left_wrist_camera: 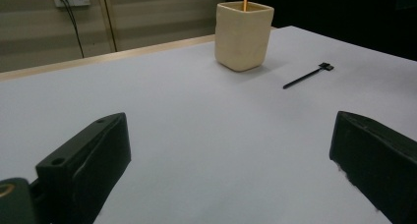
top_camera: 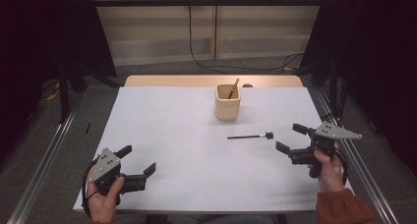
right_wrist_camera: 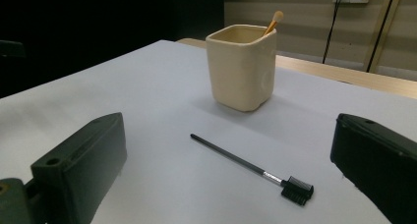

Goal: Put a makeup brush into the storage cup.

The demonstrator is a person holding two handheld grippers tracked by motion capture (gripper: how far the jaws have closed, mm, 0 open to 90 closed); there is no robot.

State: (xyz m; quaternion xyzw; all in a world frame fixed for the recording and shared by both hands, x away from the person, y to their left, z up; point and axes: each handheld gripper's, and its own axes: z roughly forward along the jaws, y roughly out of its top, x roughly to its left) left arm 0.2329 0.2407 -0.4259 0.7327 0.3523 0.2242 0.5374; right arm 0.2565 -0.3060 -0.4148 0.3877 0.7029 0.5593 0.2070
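One wooden-handled brush [right_wrist_camera: 273, 20] is already stood in the cream square ceramic cup [top_camera: 228, 102]. The thin black brow brush [top_camera: 250, 136] is left lying on the white table [top_camera: 172, 135], near the right gripper [top_camera: 291, 138], whose jaws are spread empty. The left gripper [top_camera: 139, 161] is likewise held agape.

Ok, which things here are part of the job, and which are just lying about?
Part of the job:
- black brush lying on the table, nearest the right gripper
- cream cup with a wooden-handled brush standing in it
- left gripper, open, empty

Just lying about:
- cable on the floor behind the table
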